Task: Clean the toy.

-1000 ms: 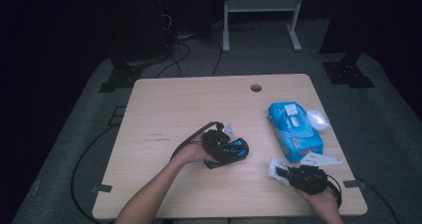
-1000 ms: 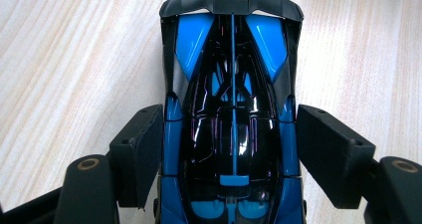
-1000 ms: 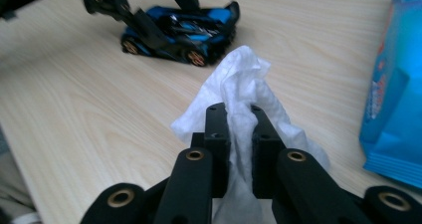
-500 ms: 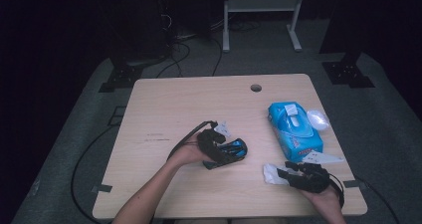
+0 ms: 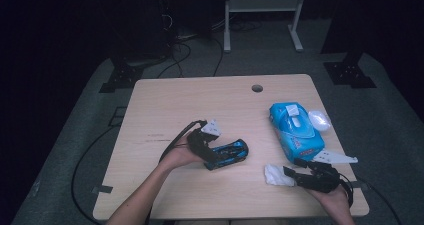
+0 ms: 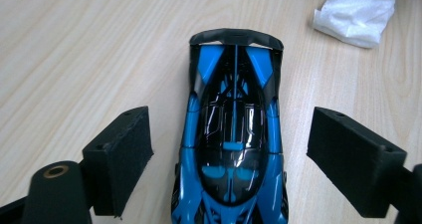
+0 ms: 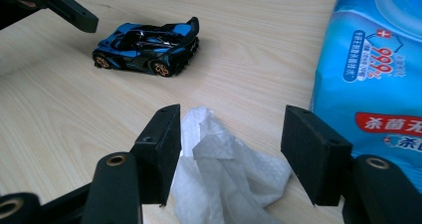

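Wooden table (image 5: 165, 105), dark room around, from high up: blue car (image 5: 229, 153) by left gripper (image 5: 210, 157); wipe (image 5: 276, 175) at right gripper (image 5: 292, 175).

Left gripper view: jaws just opening, wide beside car (image 6: 233, 134), not touching.

Right gripper view: jaws just opening, wide around crumpled wipe (image 7: 224, 174), pack (image 7: 378, 69) close by.

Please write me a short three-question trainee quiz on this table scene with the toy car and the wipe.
1. True or false: the left gripper has its fingers clamped on the blue toy car.
2. What lies between the right gripper's fingers?
3. Which stands beside the wipes pack: A) a mug, B) a white lid-like piece, C) a book?

Key: 1 false, both fingers stand clear of it; 2 a crumpled white wipe, not pinched; 3 B.
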Demonstrator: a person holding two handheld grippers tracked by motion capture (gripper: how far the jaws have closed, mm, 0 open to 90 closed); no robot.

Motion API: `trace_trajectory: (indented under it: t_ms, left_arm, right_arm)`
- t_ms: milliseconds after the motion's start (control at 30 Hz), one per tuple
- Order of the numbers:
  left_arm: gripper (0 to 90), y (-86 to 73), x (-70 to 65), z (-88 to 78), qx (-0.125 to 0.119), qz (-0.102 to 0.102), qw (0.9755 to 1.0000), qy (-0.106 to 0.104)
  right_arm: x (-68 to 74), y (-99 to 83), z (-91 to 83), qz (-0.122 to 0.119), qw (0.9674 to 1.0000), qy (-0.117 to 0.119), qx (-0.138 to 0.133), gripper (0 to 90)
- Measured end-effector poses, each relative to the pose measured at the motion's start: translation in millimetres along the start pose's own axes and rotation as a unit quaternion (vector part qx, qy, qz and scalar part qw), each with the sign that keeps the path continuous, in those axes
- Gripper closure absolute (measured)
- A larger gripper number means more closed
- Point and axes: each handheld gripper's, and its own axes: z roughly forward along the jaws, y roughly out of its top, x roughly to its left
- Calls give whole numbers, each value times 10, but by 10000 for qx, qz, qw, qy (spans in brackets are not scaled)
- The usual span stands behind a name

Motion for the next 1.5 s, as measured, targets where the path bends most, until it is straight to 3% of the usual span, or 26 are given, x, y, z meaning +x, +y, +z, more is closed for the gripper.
trace_trajectory:
  t_ms: [100,400,1500]
  left_arm:
    - [162,-49,-13,-75,-130,-63,9999,12]
    - [141,-198,-44,-216,-193,-110,9997,143]
    - [109,-648,-125,-439,-416,-336,9976,442]
  right_arm:
    - [-9,-2,-33,-11,10000,-7,-44,391]
    - [-35,-5,-72,15,9999,-40,-103,382]
    - [-45,-43,-36,98,9999,13,-83,369]
